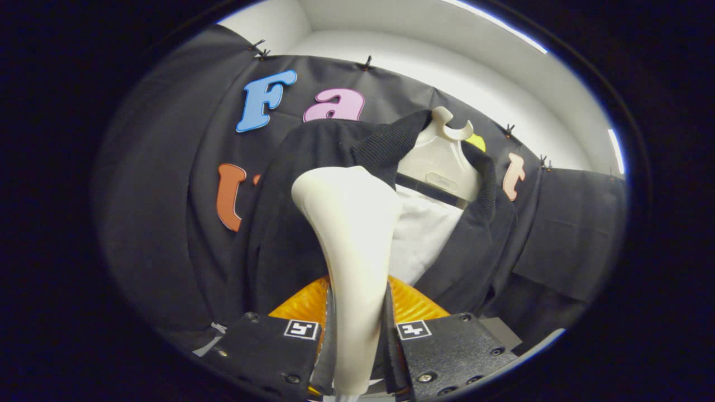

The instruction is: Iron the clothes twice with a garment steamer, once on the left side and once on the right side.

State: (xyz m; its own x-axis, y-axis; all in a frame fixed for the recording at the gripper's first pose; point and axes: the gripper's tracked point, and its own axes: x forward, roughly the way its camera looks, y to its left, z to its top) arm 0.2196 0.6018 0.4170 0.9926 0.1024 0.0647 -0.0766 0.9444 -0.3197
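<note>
My gripper (357,335) is shut on the cream garment steamer (352,234), both fingers pressing on its narrow handle. The steamer's wide head rises beyond the fingers and rests against the left front of a black garment (285,223) with a ribbed collar. The garment hangs open on a cream hanger (441,156), and a white lining or inner cloth (419,234) shows in the opening to the right of the steamer head. The steamer head hides part of the garment's left front.
Black cloth (162,223) lines the booth wall behind the garment, pinned along its top edge. A white wall and ceiling (424,44) rise above it. An orange ribbed part (410,304) sits just behind the fingers.
</note>
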